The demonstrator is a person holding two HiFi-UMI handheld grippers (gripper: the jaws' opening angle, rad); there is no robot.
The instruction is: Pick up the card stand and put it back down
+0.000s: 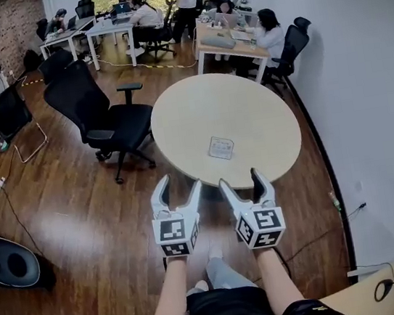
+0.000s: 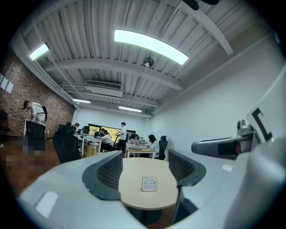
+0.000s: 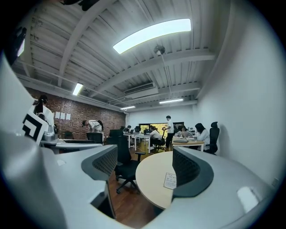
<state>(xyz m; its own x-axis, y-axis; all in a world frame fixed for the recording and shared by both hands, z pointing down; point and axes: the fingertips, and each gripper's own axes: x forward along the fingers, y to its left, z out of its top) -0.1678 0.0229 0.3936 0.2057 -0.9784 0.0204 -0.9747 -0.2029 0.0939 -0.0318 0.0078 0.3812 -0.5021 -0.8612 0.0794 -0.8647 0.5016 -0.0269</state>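
A small white card stand [image 1: 220, 147] stands on the round beige table [image 1: 183, 111], near its front edge. It also shows between the jaws in the left gripper view [image 2: 149, 184] and beside the right jaw in the right gripper view [image 3: 170, 180]. My left gripper [image 1: 178, 190] is held in front of the table, open and empty. My right gripper [image 1: 243, 184] hangs beside it, also open with nothing in it. Both are well short of the card stand.
A black office chair [image 1: 103, 116] stands left of the table. More chairs, desks [image 1: 228, 46] and several people are at the back of the room. A white wall [image 1: 370, 90] runs along the right. The floor is dark wood.
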